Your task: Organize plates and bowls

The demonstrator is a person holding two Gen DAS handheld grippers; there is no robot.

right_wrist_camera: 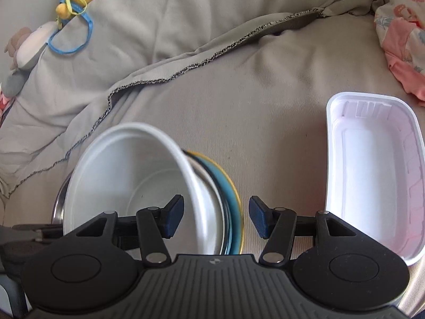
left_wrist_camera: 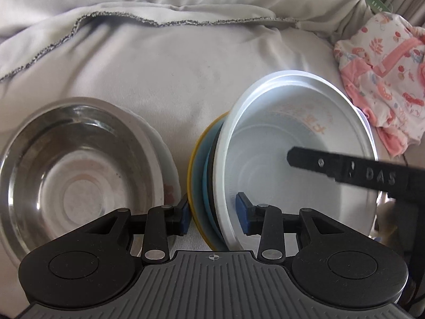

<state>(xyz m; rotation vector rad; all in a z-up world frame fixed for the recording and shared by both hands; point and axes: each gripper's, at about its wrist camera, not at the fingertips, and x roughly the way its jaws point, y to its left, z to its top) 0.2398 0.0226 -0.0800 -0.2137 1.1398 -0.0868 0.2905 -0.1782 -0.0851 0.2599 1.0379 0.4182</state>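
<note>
left claw (left_wrist_camera: 213, 211): nearest the lens in the left wrist view, blue pads astride the near rims of a tilted stack; the left pad looks to touch the yellow rim, the right pad stands clear inside the white bowl, so nothing is clamped.
right claw (right_wrist_camera: 216, 218): jaws apart, straddling the same stack; the left pad sits inside the white bowl, the right pad is off the yellow rim with cloth showing between.
white bowl (left_wrist_camera: 297, 146): innermost of the stack, tipped on edge, faint orange print on its inner wall.
blue plate (right_wrist_camera: 230, 199): nested just behind the white bowl, with a dark rim between them.
yellow plate (left_wrist_camera: 191, 164): outermost, only its edge shows.
steel bowl (left_wrist_camera: 77, 164): upright on the bed, just left of the stack; possibly resting in another white dish, the edge is unclear.
white tray (right_wrist_camera: 372, 175): rectangular, open side up, well right of the stack.
bed sheet (left_wrist_camera: 186, 66): pale, rumpled, under everything.
pink patterned cloth (left_wrist_camera: 385, 79): far right.
stuffed toy (right_wrist_camera: 29, 45): far left corner.
</note>
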